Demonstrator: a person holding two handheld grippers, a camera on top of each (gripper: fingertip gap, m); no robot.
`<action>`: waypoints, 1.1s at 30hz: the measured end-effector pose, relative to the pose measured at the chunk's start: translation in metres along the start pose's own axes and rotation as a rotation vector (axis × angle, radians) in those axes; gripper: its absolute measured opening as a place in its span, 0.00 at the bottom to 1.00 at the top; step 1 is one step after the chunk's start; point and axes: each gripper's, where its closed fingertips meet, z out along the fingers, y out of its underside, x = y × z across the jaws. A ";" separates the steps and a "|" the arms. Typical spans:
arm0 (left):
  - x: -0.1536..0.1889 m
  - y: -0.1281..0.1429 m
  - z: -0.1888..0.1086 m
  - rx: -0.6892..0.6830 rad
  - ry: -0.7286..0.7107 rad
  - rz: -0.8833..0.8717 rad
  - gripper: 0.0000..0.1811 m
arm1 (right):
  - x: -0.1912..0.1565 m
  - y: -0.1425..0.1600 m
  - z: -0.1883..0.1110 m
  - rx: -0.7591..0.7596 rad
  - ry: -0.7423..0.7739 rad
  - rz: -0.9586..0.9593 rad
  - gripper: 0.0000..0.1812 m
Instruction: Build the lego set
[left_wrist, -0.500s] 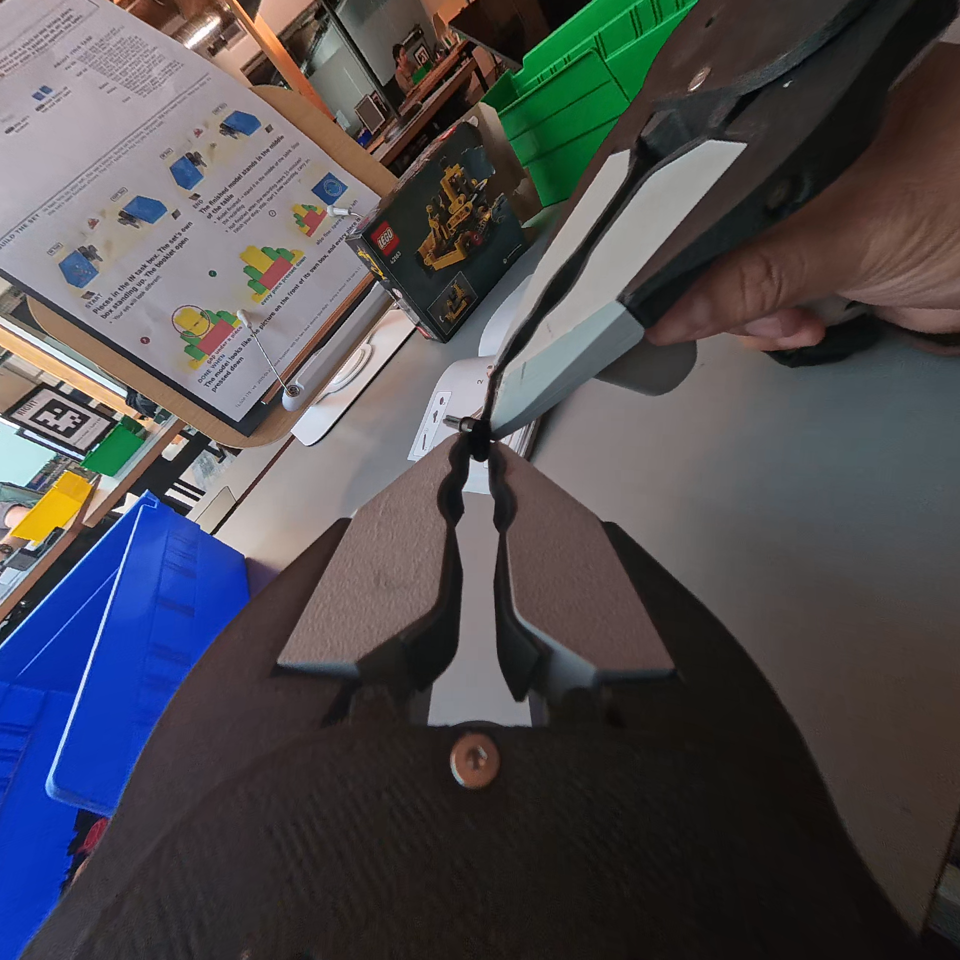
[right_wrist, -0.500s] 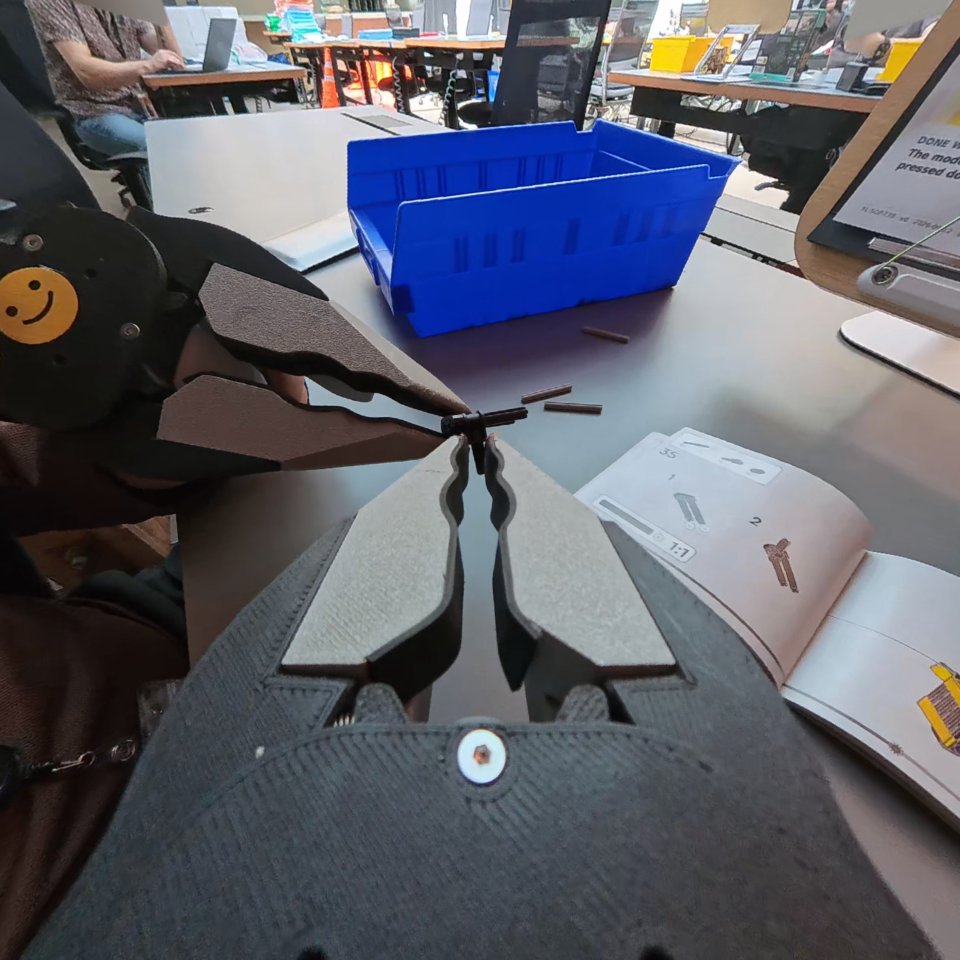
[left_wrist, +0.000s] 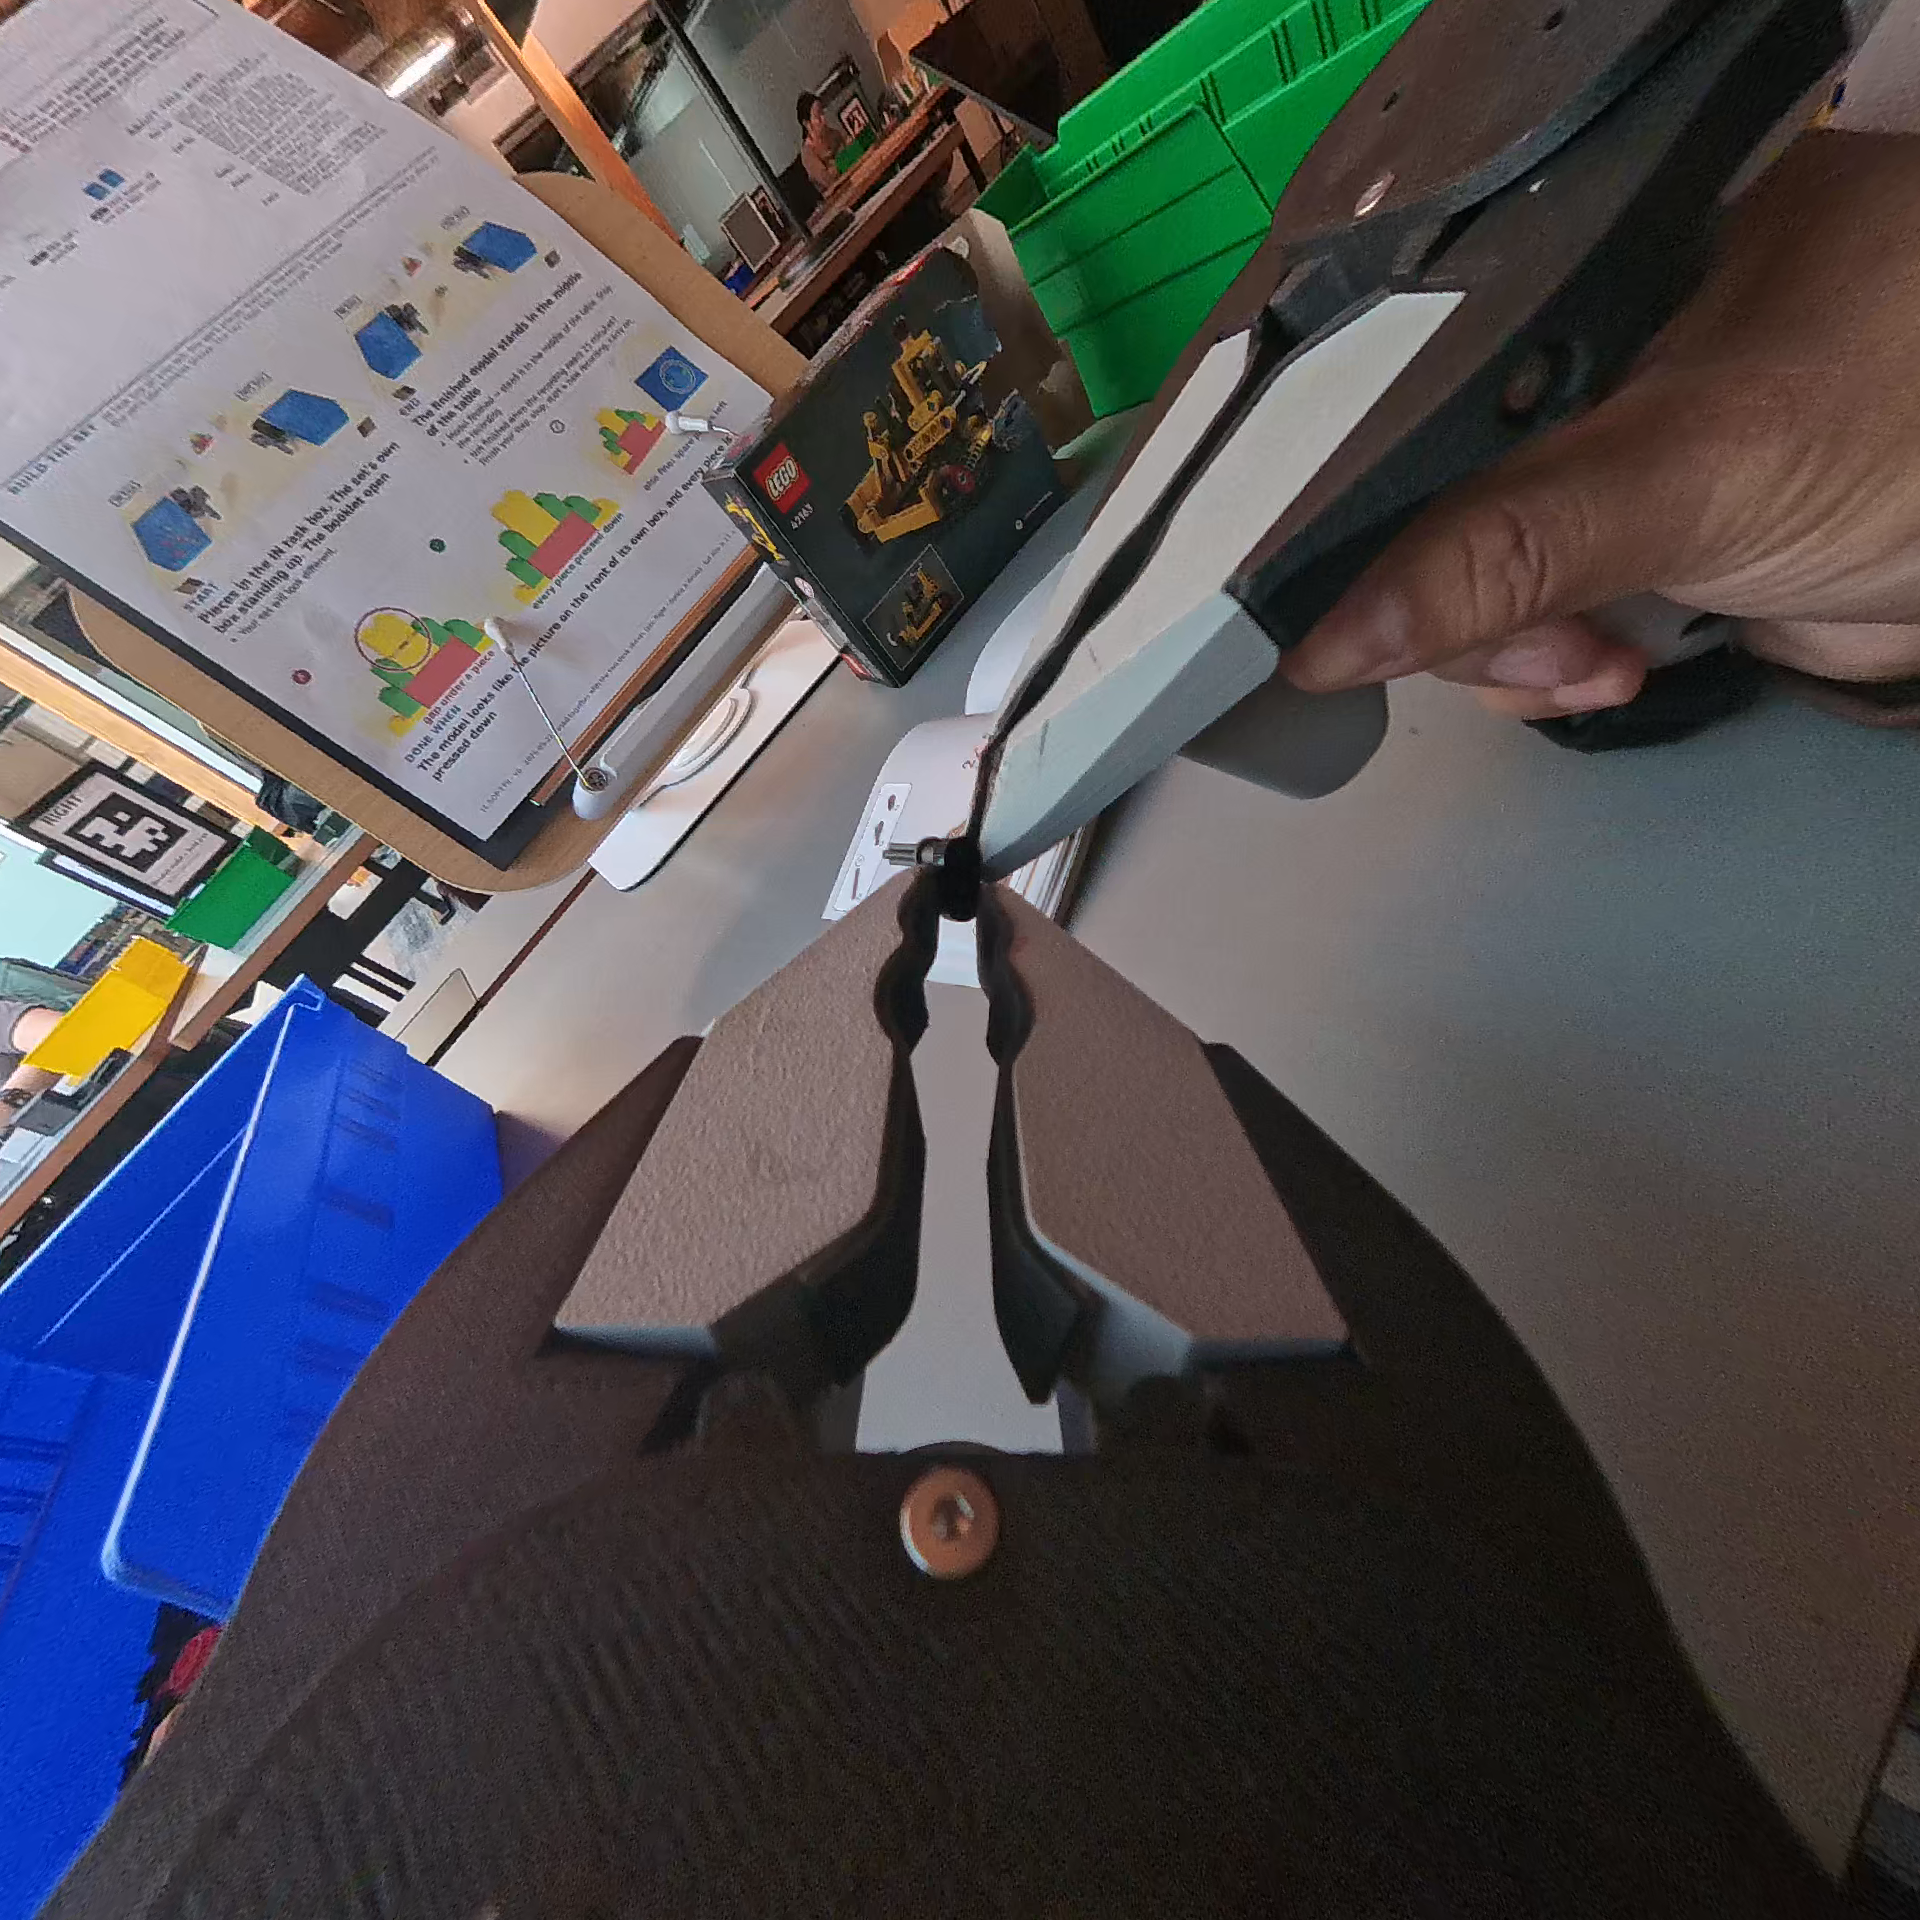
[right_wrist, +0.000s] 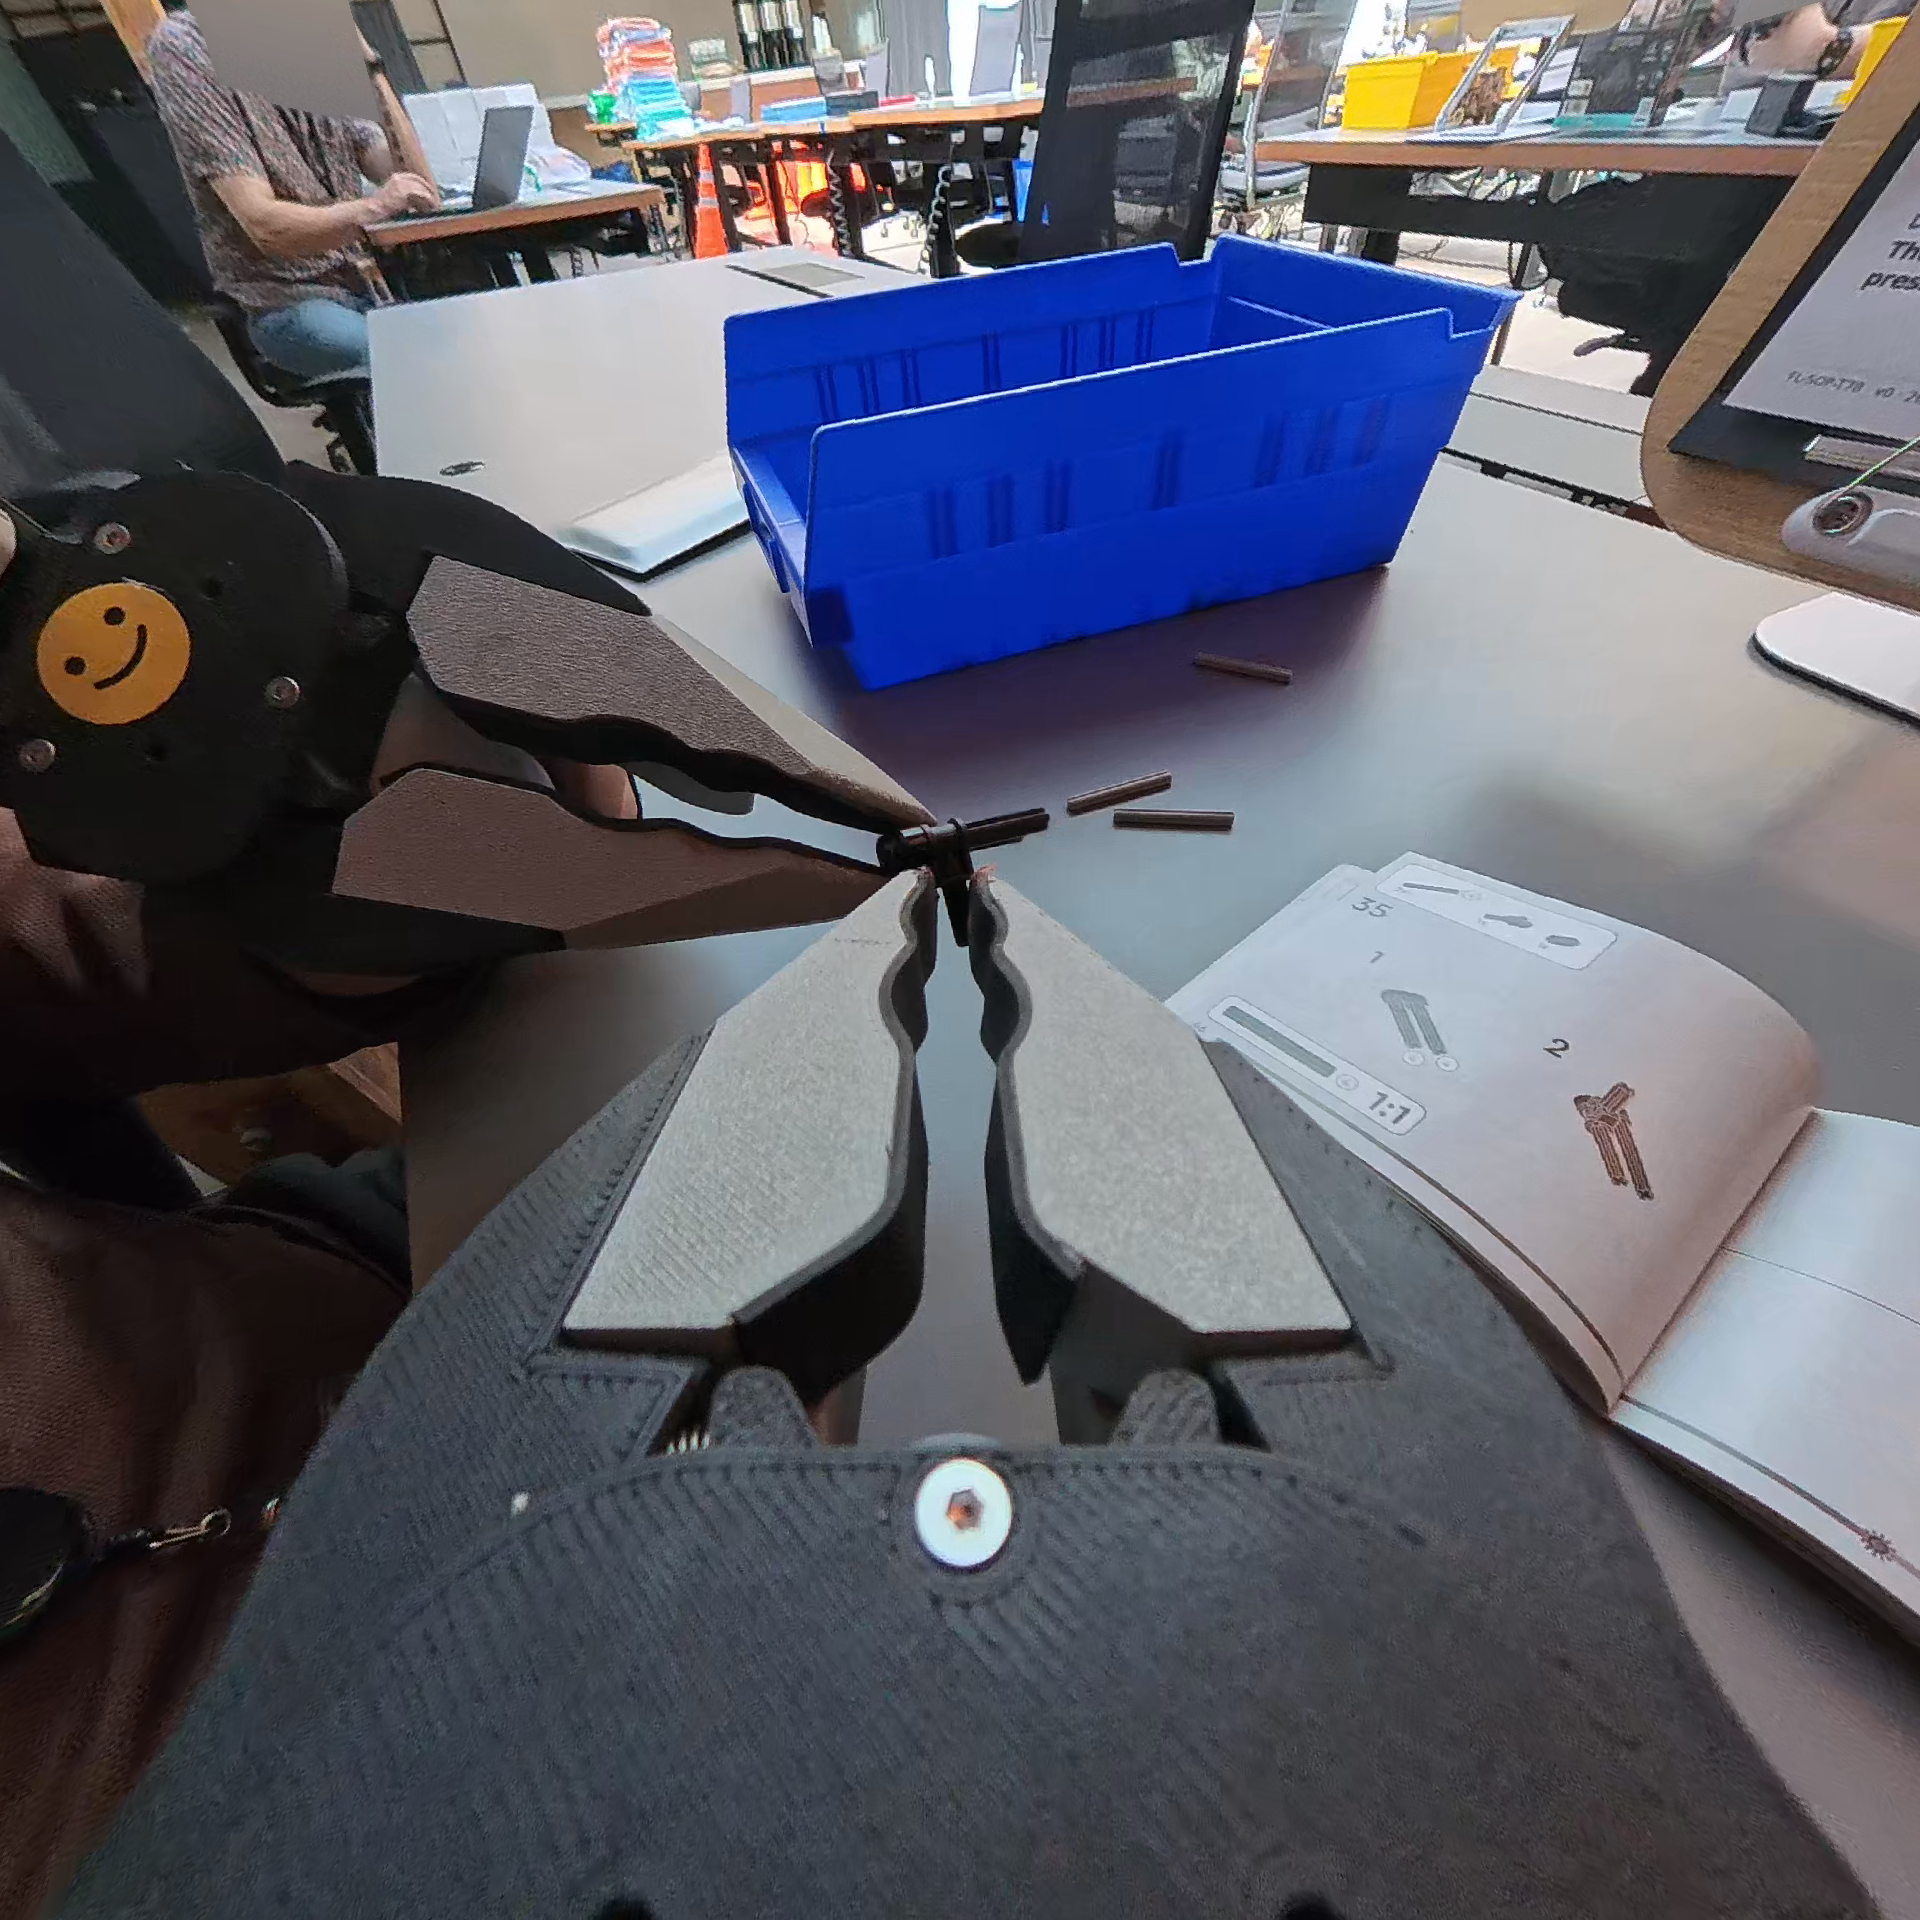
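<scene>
In the left wrist view our left gripper (left_wrist: 951, 904) pinches a small black bush (left_wrist: 954, 878) between its tips at the centre of the frame, a thin axle (left_wrist: 914, 854) sticking out of it toward 9 o'clock; our right gripper (left_wrist: 987, 821) comes in from 2 o'clock, its tips closed and touching the same joint. Compared with half a second ago, almost nothing has shifted here: both tips meet at the same spot, so we judge that we are still pressing the two pieces together rather than moving on. Beyond, at 12 o'clock, the set's box (left_wrist: 894, 488) stands on the worktop (left_wrist: 1455, 1039), the instruction board (left_wrist: 312, 416) leans at 10 o'clock and a blue bin (left_wrist: 260, 1247) sits at 8 o'clock. In the right wrist view the right gripper (right_wrist: 948, 894) is closed on the bush (right_wrist: 951, 862) from below, while the left gripper (right_wrist: 883, 847) reaches in from 9 o'clock, closed on the near end of the axle (right_wrist: 997, 826), which points toward 3 o'clock. The assembly hangs in the air above the worktop (right_wrist: 1455, 779), as it did before. Three loose axles (right_wrist: 1172, 819) lie just beyond at 1 o'clock, the open booklet (right_wrist: 1507, 1091) at 3 o'clock and the blue bin (right_wrist: 1091, 488) at 12 o'clock. The bush seems not yet slid to its final place, so this step is probably unfinished.
</scene>
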 end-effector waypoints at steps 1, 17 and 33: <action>0.000 0.000 0.000 -0.002 -0.001 0.001 0.02 | 0.000 0.000 0.000 0.000 -0.002 0.003 0.02; -0.001 0.002 0.000 -0.018 -0.021 0.020 0.02 | 0.001 0.001 0.003 -0.007 -0.007 0.024 0.02; -0.003 0.007 0.001 -0.045 -0.030 0.014 0.02 | 0.002 0.003 0.008 -0.030 -0.001 0.025 0.02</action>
